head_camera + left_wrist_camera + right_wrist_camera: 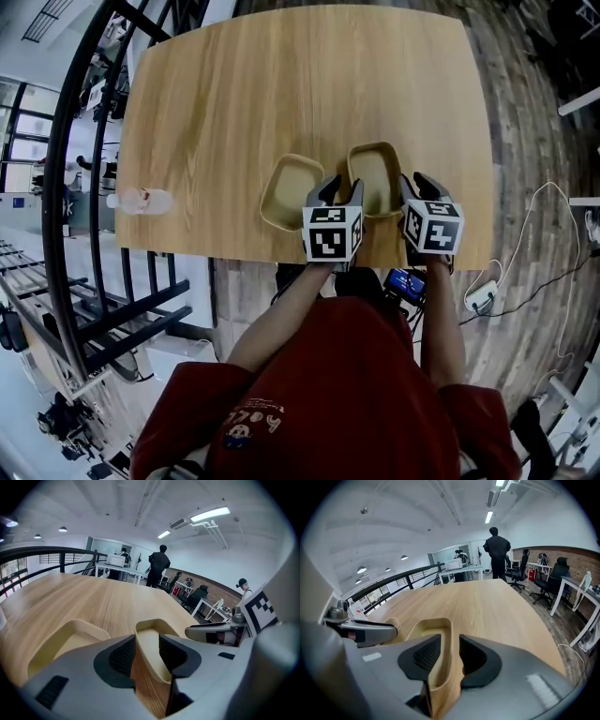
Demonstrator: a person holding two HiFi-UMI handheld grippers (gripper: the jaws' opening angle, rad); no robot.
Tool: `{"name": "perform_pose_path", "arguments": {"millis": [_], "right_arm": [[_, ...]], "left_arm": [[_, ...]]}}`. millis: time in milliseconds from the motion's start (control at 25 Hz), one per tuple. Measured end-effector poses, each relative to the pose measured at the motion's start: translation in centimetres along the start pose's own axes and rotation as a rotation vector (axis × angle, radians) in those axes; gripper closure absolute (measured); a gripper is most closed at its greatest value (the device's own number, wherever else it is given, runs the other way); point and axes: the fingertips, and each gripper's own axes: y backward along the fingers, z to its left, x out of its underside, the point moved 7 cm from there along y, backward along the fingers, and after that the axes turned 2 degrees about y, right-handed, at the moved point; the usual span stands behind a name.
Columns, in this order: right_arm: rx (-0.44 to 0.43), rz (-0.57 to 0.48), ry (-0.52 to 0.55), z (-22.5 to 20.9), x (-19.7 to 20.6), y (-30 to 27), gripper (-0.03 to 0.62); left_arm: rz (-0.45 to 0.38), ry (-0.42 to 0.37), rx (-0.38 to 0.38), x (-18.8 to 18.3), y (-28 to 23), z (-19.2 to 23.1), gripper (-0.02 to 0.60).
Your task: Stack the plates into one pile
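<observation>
Wooden table (281, 84), two tan square plates side by side near its front edge, not stacked. Left gripper (147, 648) sits between them, jaws a narrow gap apart, straddling the left rim of the right plate (373, 173) — no pinch visible. Right gripper (450, 653) is likewise narrowly parted around that plate's right rim. Left plate (289, 192) lies just beside, untouched.

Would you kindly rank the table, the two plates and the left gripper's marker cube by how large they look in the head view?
1. table, by far the largest.
2. left plate and right plate: they look alike, so I leave them unranked.
3. marker cube, smallest, despite being nearest the camera.
</observation>
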Motion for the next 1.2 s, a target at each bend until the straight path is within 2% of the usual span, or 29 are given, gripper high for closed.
{"name": "perform_pose_path", "arguments": {"millis": [320,520,600,720,800,1000,1200], "right_arm": [[-0.041,0.076,-0.018,0.1,1.4,-1.9,0.462],[-0.037,0.104,-0.032,0.0,2.3,-2.9,0.465],[-0.026,0.111,-0.030,0.0,2.5,-3.1,0.515],[-0.028,0.120,-0.031,0.2,2.6,-3.2,0.547],[-0.027,0.123,-0.027,0.4,2.6,-3.3,0.560],[-0.026,0.113,-0.039,0.7,2.6,-3.0,0.563],[-0.020,0.076,-0.037,1.1,1.9,-2.3,0.563]], "left_arm": [[0.080,0.061,-0.029,2.0,-2.0,1.2,0.422],[0.112,0.122,-0.014,2.8,-3.0,1.9,0.422],[0.116,0.135,-0.003,2.7,-3.3,2.0,0.423],[0.127,0.143,0.014,2.5,-3.6,1.9,0.450],[0.131,0.146,0.020,2.4,-3.8,1.7,0.505],[0.132,0.152,0.023,2.0,-3.7,1.7,0.523],[0.107,0.109,0.036,0.8,-3.0,1.1,0.532]]}}
